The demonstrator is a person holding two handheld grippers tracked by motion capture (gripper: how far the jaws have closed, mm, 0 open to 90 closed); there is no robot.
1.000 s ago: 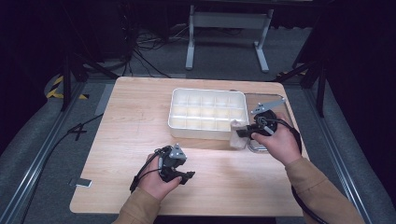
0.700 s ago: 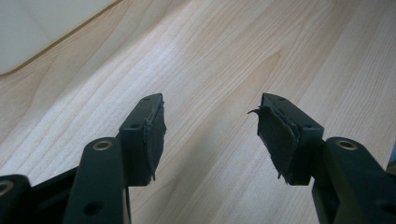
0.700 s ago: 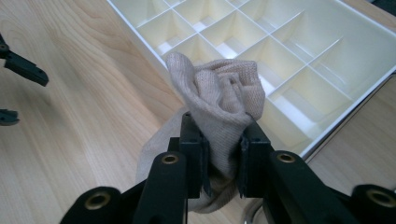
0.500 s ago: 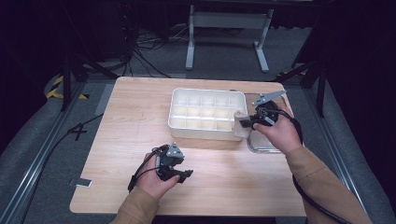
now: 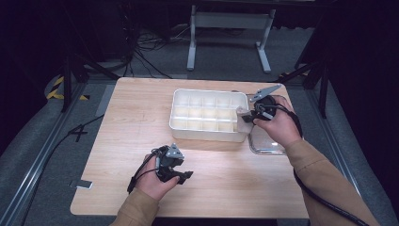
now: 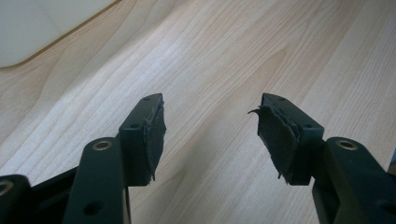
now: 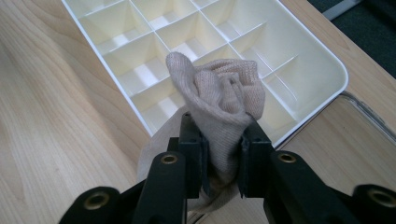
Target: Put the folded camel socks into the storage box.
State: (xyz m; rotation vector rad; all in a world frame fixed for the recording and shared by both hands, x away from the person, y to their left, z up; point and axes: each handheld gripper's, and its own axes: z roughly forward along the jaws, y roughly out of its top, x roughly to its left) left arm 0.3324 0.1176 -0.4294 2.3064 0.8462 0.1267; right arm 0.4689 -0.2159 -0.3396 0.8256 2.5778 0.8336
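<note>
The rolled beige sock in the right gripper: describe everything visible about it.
The rolled beige sock is a soft, fine-knit piece, wound into a rose-like spiral at its upper end, with a looser fold hanging below. The right gripper is shut on it, its black fingers squeezing its middle from both sides. It is held in the air over the near corner of the white divided tray, beside the clear container. Only the fingers appear to touch it.

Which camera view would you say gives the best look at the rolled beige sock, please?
The right gripper view: the rolled beige sock sits close up, pinched between the right gripper's fingers over the divided tray. In the high view it is a small pale patch at the tray's corner.
</note>
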